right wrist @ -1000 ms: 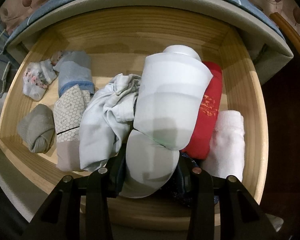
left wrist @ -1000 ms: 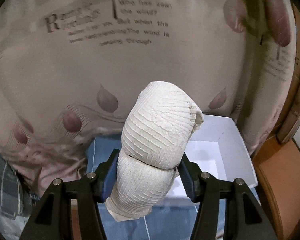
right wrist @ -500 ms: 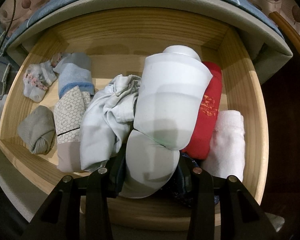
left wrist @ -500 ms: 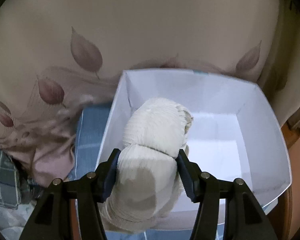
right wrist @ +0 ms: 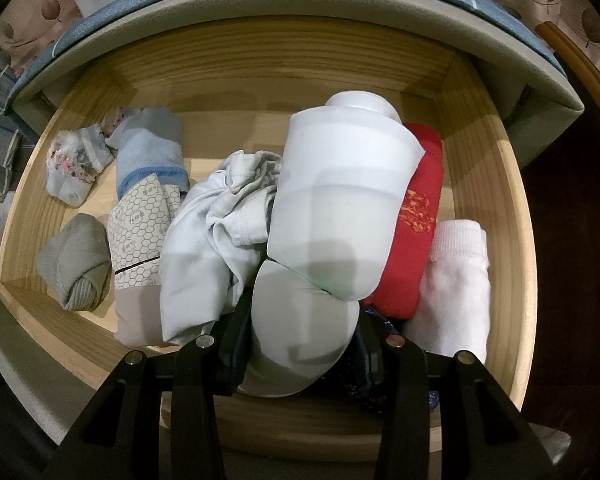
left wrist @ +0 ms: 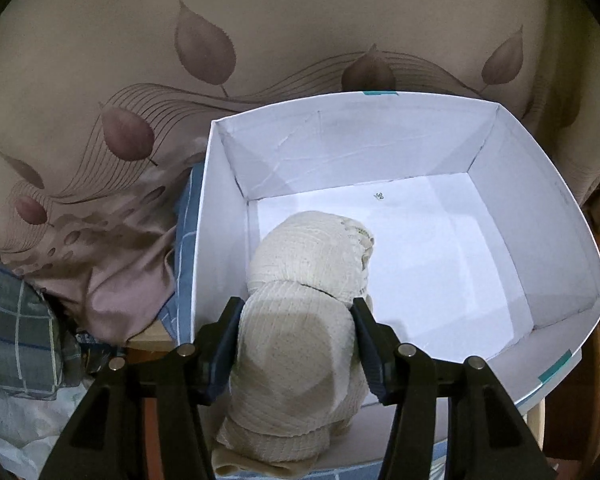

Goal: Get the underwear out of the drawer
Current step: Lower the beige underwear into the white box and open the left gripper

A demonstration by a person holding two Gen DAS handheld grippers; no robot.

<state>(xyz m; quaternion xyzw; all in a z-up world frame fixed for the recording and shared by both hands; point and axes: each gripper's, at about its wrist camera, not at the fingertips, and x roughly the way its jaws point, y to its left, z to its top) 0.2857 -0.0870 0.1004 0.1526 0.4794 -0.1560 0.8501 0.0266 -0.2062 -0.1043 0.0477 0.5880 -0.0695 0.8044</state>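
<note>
My left gripper (left wrist: 296,344) is shut on a rolled cream ribbed underwear (left wrist: 304,296); its far end hangs inside the white box (left wrist: 440,132), over the box's near left corner. My right gripper (right wrist: 302,344) is shut on a rolled white underwear (right wrist: 340,216) and holds it above the open wooden drawer (right wrist: 496,184). In the drawer lie a pale grey crumpled garment (right wrist: 208,248), a red roll (right wrist: 416,216), a white-pink roll (right wrist: 456,276), a blue roll (right wrist: 148,152), a honeycomb-print piece (right wrist: 140,232), a grey roll (right wrist: 76,260) and a floral piece (right wrist: 76,164).
The white box stands on a blue-covered surface (left wrist: 184,240) against a beige leaf-print curtain (left wrist: 204,48). Checked cloth (left wrist: 16,340) lies at the left. A dark patterned item (right wrist: 364,380) lies under the right gripper. A padded blue-grey edge (right wrist: 300,4) overhangs the drawer's back.
My left gripper has tilted down and moved the cream roll from in front of the curtain over and into the white box. The right gripper and its white roll have stayed still.
</note>
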